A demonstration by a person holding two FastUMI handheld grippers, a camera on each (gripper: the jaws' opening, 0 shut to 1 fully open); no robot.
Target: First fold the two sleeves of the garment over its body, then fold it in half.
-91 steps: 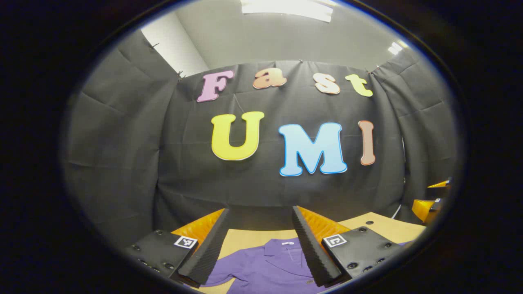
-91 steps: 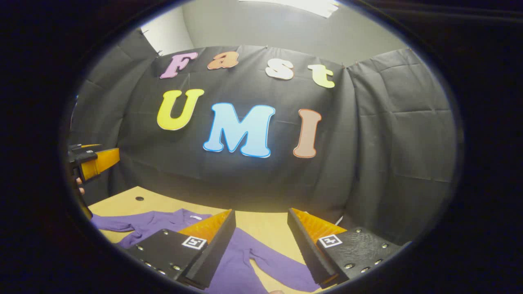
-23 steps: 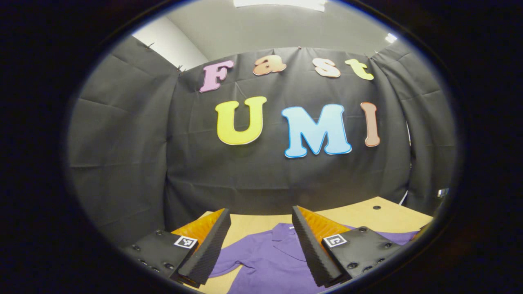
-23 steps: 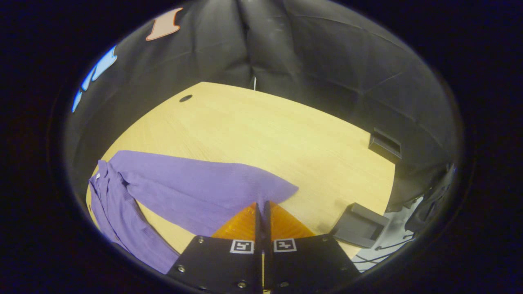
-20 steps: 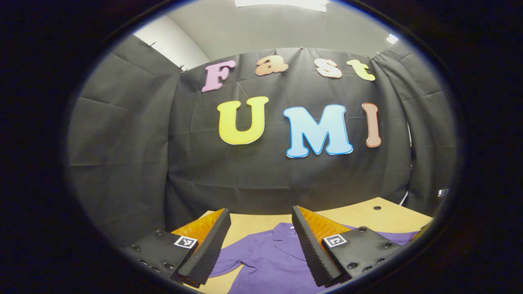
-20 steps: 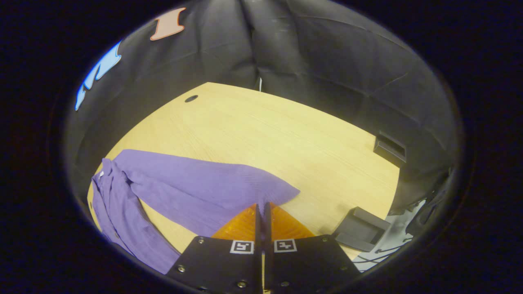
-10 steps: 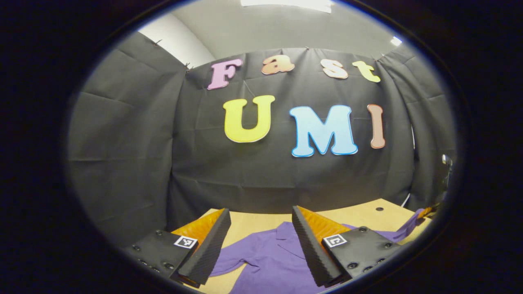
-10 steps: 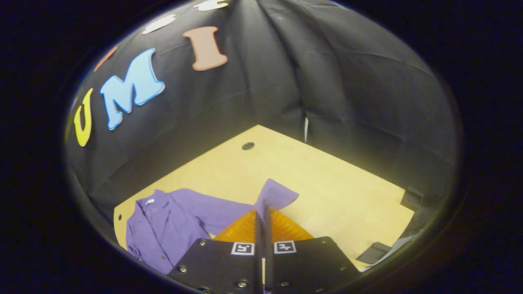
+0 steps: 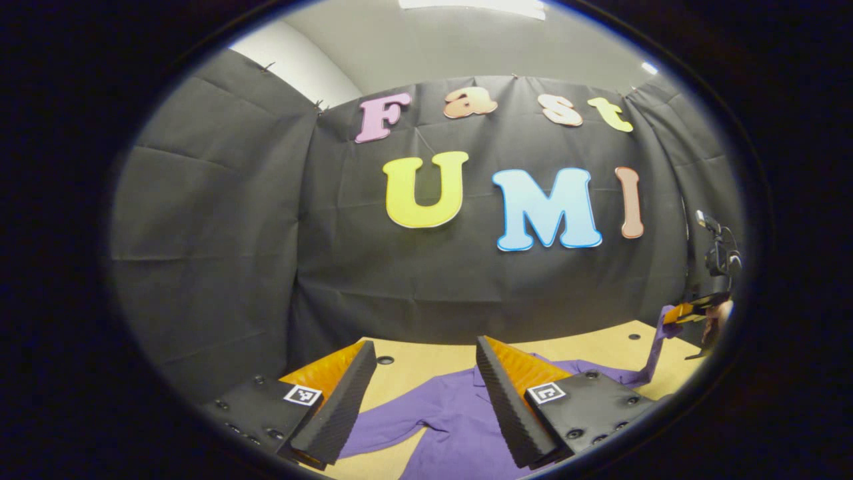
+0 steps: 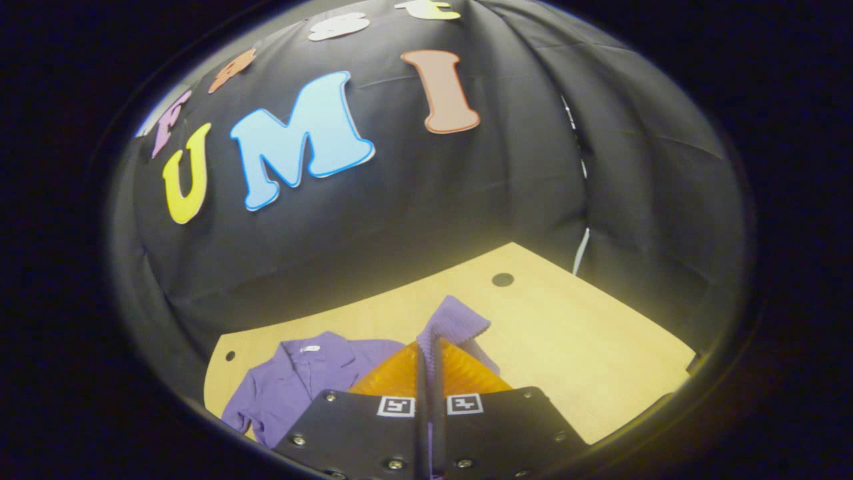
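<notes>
We see the right gripper (image 10: pixel 427 347) pinched closed on the purple garment's sleeve (image 10: pixel 453 323), lifted above the table (image 10: pixel 586 333); the left gripper (image 9: pixel 421 373) gapes wide, holding nothing, garment (image 9: pixel 453 413) below.

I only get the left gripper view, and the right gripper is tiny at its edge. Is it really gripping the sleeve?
Observer: Yes. In the right gripper view the right gripper is closed, with the purple sleeve pinched between both fingers.
Operator: How much cloth is past the tips?
Observer: Only the cuff end sticks out beyond the fingertips, bunched and raised above the table.
Operator: My own finger covers the neck. How does it lie?
Observer: The collar lies open and flat on the table, with a small white tag showing at the neck.
</notes>
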